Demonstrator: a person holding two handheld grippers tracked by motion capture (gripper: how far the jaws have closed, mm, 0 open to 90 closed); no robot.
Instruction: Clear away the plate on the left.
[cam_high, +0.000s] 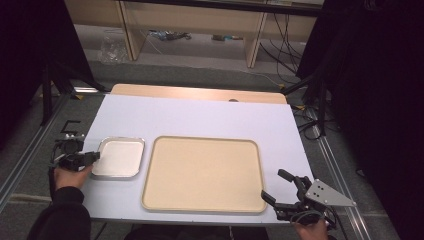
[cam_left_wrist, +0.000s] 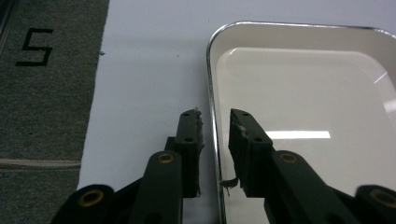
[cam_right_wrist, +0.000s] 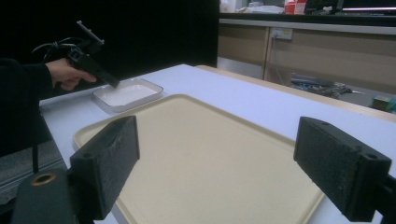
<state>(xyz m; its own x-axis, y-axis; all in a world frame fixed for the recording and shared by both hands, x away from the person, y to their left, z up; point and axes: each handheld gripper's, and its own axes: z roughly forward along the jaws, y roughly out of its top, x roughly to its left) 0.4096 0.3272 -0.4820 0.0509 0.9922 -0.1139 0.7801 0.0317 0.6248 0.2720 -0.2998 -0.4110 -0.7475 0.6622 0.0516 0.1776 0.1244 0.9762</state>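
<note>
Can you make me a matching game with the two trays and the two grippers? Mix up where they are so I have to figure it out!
Things:
1. small white tray
2. big tan tray
3. left gripper
4. right gripper

Places or states:
A. jaws wide open, by the table's near right corner
B. in the middle of the white table top
C. jaws one on each side of the small tray's metal rim
D. left of the big tray, shiny metal rim

Pairs: 1-D, 2-B, 3-C, 4-A
</note>
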